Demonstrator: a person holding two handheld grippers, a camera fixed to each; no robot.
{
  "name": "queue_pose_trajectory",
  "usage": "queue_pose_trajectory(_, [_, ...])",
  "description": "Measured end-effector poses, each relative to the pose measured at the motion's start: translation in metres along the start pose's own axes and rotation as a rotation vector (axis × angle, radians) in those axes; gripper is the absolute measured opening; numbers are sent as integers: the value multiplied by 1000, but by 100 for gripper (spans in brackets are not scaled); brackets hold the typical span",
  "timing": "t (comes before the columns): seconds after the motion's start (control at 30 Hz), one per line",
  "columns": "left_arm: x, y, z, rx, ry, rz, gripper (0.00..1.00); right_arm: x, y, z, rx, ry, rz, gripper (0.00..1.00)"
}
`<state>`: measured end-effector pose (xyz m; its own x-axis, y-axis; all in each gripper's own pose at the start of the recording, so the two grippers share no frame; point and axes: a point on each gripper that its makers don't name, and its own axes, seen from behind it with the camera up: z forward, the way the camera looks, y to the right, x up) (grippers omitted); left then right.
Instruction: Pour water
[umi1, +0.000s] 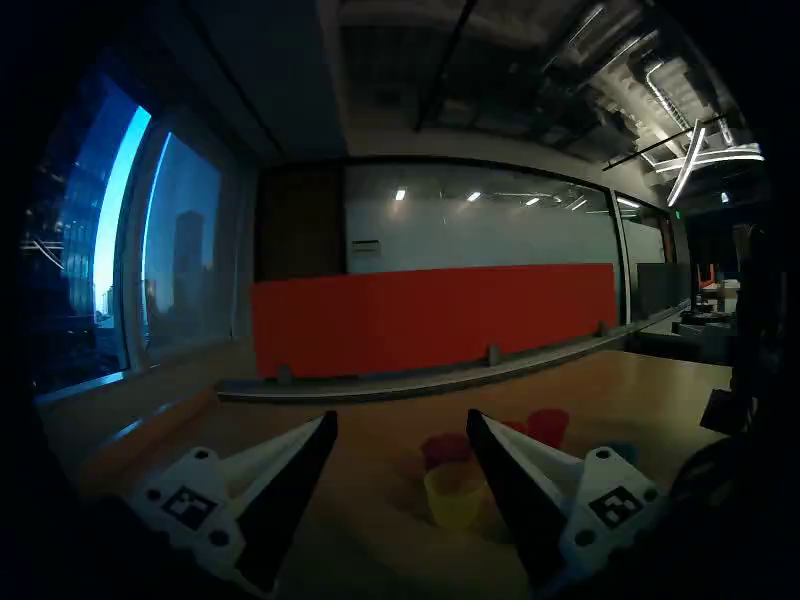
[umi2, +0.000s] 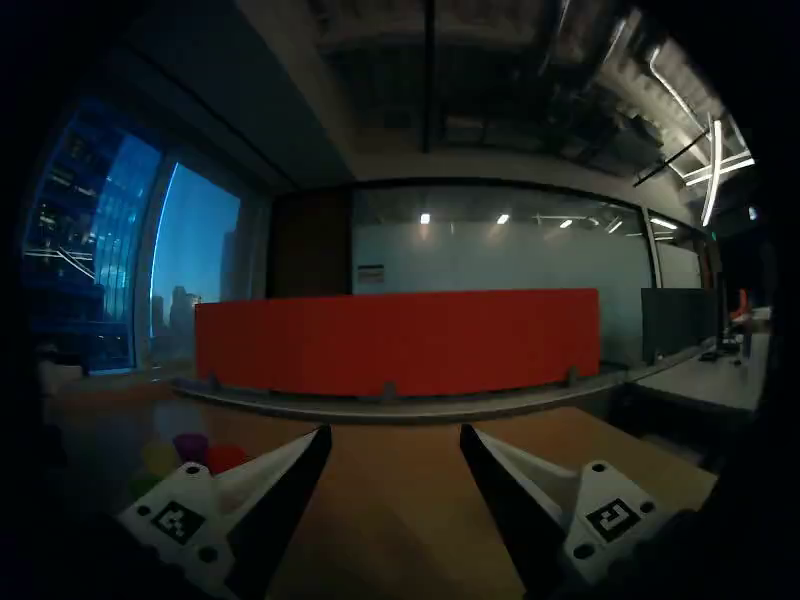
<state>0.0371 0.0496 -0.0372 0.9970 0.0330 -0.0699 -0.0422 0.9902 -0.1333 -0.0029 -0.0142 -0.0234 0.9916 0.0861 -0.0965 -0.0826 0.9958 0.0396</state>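
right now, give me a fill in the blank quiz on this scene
The cup nearest the left gripper is ___. The panel behind the table is ___. The left gripper and the right gripper hold nothing; their jaws stand ___.
Missing words: yellow, red, open.

yellow cup (umi1: 452, 497), red cup (umi1: 548, 425) — orange-red partition (umi1: 430, 315)

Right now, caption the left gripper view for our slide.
Open left hand-held gripper faces a yellow cup, a pink cup and a red cup on a wooden table, red partition behind.
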Motion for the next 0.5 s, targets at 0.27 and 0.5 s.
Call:
queue_pose_trajectory(0.27, [6, -14, 2, 66, 25, 32, 96, 5, 7, -1, -59, 26, -43, 99])
queue_pose_trajectory(0.5, [2, -24, 6, 111, 39, 45, 96, 7, 10, -5, -76, 27, -31, 99])
